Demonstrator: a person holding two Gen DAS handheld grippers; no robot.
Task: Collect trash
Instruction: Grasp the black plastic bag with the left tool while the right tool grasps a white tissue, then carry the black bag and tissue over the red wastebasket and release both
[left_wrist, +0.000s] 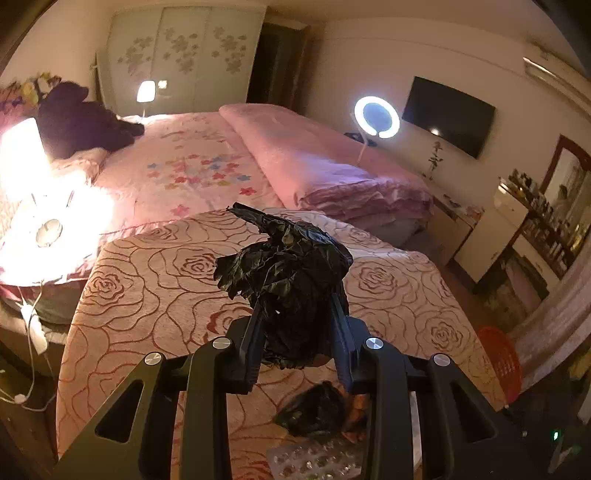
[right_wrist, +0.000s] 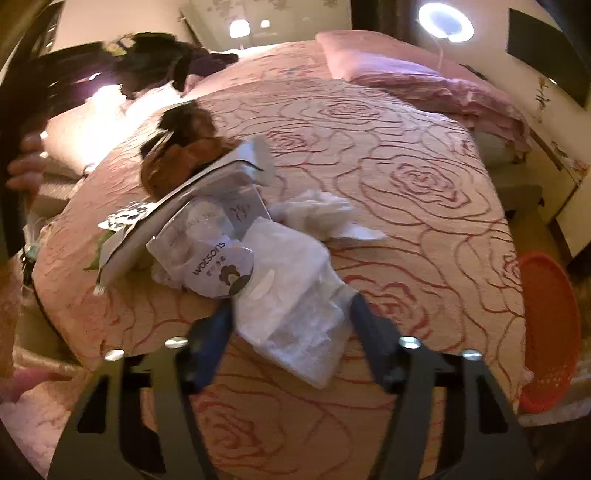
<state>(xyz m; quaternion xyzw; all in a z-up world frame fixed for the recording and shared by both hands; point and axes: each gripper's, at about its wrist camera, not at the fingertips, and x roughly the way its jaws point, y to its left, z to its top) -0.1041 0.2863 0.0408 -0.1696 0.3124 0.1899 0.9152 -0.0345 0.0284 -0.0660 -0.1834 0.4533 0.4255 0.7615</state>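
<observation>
Presently, notes from the rose-patterned cover (right_wrist: 406, 177):

Left gripper (left_wrist: 295, 332): clamped on a crumpled black plastic bag (left_wrist: 284, 273), which stands up between the jaws, clear of the cover.

Right gripper (right_wrist: 291, 314): jaws partly apart, astride the near corner of a clear plastic wrapper (right_wrist: 291, 295). Whether the pads press on it yet I cannot tell; there looks to be a gap on each side.

Key relation: the wrapper lies straight ahead of the right tool, its long axis running from the jaws away and a little to the left. The right hand is plainly the nearer one; my guess is it only needs to close.

Ahead of right tool: a round Watsons packet (right_wrist: 218, 258) overlaps the wrapper's far-left edge and may drag along. White tissue (right_wrist: 321, 214) just beyond, to the right. A flat white carton (right_wrist: 192, 192) and brown scraps (right_wrist: 181, 162) farther ahead-left.

Below left tool: another dark bag (left_wrist: 314, 410) and a blister tray (left_wrist: 314, 461) on the cover.

Off to the right: orange basket (right_wrist: 550, 332), past the cover's edge, likely the drop point.
</observation>
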